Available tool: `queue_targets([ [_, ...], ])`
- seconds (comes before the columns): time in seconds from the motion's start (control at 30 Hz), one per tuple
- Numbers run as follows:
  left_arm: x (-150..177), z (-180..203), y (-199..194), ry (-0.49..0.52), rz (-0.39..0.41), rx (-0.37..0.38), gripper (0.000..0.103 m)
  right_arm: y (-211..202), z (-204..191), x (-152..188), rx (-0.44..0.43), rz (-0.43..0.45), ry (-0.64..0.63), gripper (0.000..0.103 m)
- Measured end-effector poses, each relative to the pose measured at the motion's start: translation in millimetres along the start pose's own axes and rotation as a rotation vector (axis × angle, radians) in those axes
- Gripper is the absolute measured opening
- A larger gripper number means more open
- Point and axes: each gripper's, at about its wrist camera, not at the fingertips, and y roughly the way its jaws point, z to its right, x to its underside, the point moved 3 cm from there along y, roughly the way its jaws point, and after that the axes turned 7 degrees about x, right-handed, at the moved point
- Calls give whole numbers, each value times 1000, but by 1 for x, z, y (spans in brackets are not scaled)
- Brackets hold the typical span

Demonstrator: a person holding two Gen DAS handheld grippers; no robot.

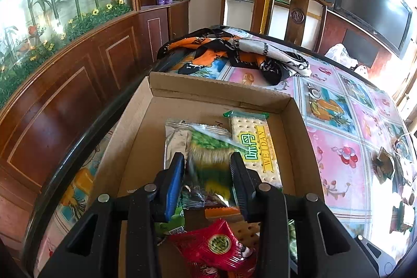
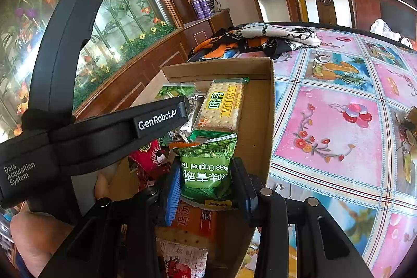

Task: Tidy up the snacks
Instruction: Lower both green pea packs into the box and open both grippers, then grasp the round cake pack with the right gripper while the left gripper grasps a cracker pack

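We have most snacks already in the cardboard box (image 1: pixel 289 106) at the desk's (image 1: pixel 338 147) left edge. Our left gripper (image 1: pixel 208 163) clamps a blurred green packet (image 1: pixel 211 160); our right gripper (image 2: pixel 208 173) clamps the green pea bag (image 2: pixel 208 168) over the box, both unplaced.

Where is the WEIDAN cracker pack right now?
The WEIDAN cracker pack lies flat inside the cardboard box, toward its far right corner, just beyond the green pea packet in the right gripper.
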Motion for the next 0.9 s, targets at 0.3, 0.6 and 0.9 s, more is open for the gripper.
queue_targets([
  [0.3,-5,-1,-13,-22,68,22,57,-9,-5,-2,-2,14,-32,50],
  [0.6,-9,2,-23,-20,122,51,59,-38,12,-8,-14,77,-5,55],
  [0.9,-7,21,-35,47,173,90,59,-86,78,-10,66,153,101,57],
])
